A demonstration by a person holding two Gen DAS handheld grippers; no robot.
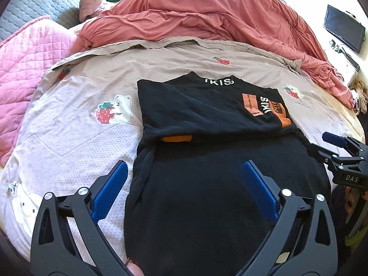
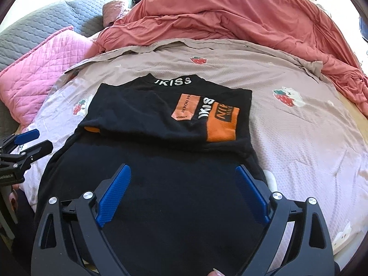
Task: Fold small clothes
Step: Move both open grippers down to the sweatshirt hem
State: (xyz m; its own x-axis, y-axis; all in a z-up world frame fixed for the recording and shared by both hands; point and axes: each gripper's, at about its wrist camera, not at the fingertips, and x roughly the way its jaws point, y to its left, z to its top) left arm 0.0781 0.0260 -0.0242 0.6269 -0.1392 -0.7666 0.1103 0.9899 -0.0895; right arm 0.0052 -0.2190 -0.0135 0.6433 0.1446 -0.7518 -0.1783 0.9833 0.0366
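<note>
A black top (image 1: 202, 112) with orange patches and white lettering lies flat on the bed sheet (image 1: 76, 142), collar at the far end. Its sleeves are folded in across the chest, and the hem reaches toward me. My left gripper (image 1: 184, 164) hangs open above the top's lower left part, with nothing between its blue pads (image 1: 108, 195). My right gripper (image 2: 182, 168) is open too, over the lower middle of the top (image 2: 147, 119), and holds nothing. Each gripper shows at the edge of the other's view: the right gripper (image 1: 319, 142), the left gripper (image 2: 41, 139).
A rumpled red duvet (image 1: 207, 18) is heaped across the far side of the bed. A pink quilted pillow (image 1: 23, 64) and a grey quilt (image 1: 34, 7) lie at the far left. A dark screen (image 1: 342, 28) stands at the right wall. The sheet carries strawberry-and-bear prints.
</note>
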